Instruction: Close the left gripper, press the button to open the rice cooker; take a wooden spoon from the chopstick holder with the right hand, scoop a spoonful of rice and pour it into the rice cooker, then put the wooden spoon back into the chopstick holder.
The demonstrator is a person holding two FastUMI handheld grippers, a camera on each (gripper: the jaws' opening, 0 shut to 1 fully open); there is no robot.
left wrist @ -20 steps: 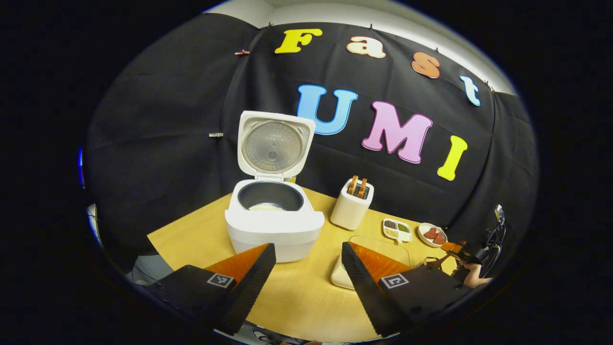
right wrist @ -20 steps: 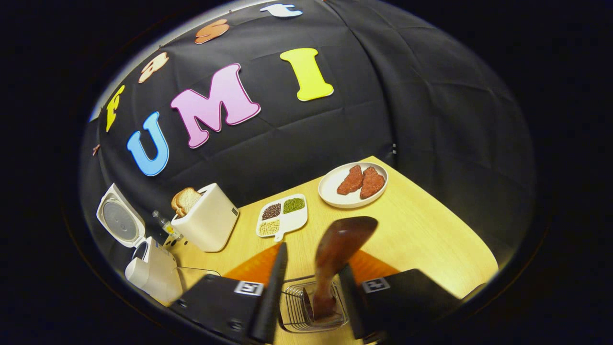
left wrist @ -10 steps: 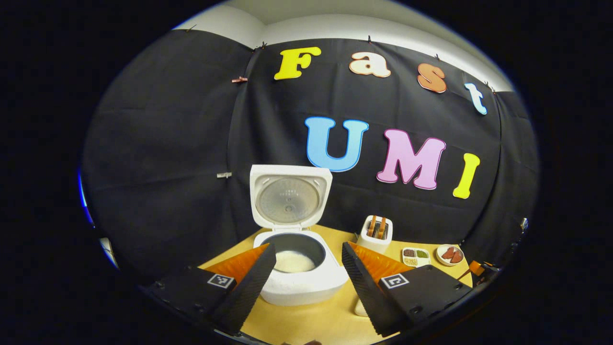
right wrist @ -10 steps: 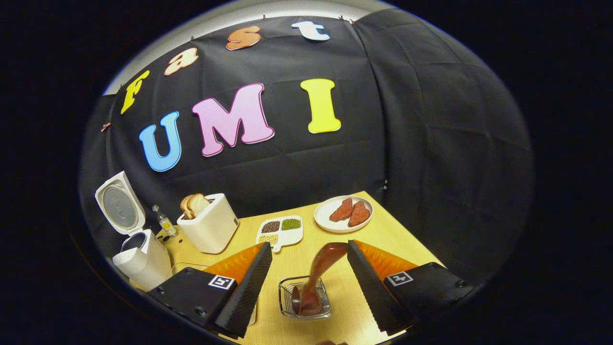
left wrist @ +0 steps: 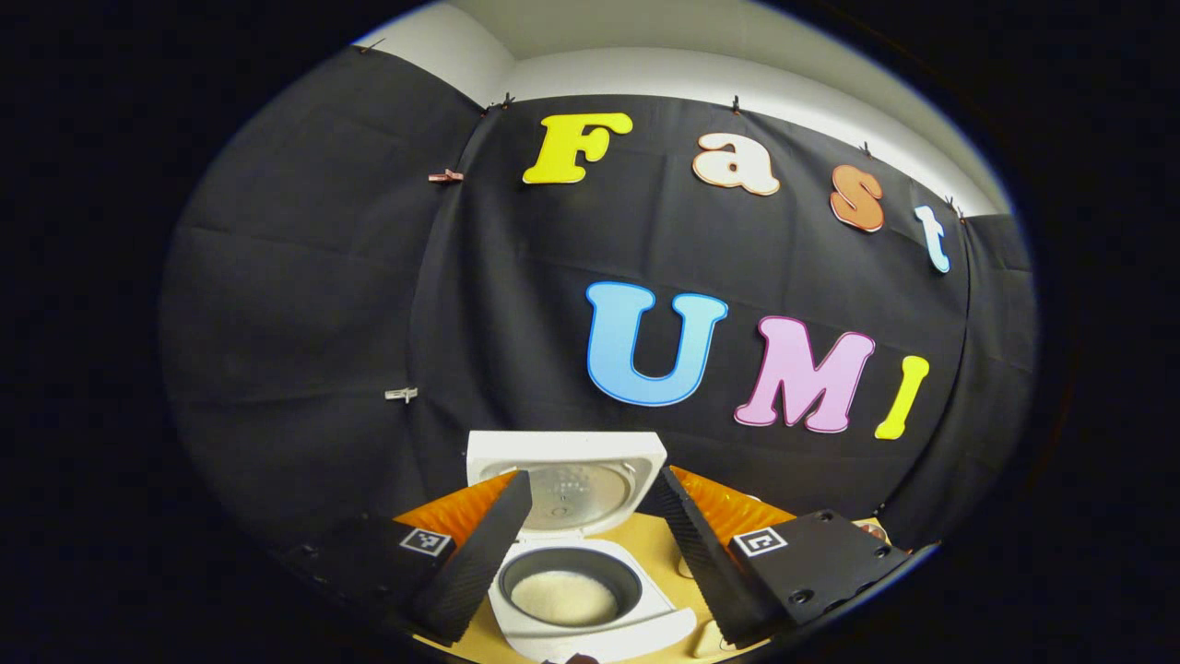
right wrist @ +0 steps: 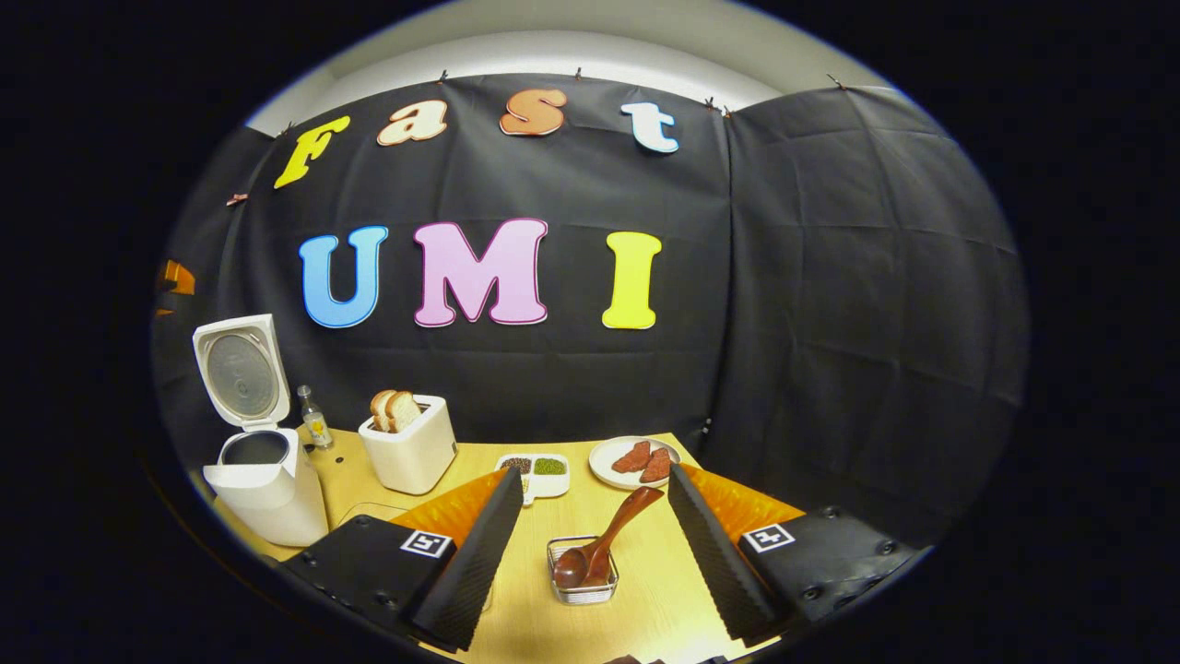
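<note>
- Right tool (right wrist: 590, 553): its 2 fingers spread wide, gripping nothing.
- Between them, just ahead, the wooden spoon (right wrist: 604, 544) leans in the chopstick holder (right wrist: 583, 583) on the table (right wrist: 636, 599).
- Left tool (left wrist: 590, 553): also spread apart and empty.
- Just ahead, below, the rice cooker (left wrist: 590, 599) stands lid-up, rice (left wrist: 564, 598) inside.

rice cooker (left wrist: 590, 599): no readable text
gripper tags: just square black-and-white code markers, no letters
toaster (right wrist: 410, 452): nothing legible
</note>
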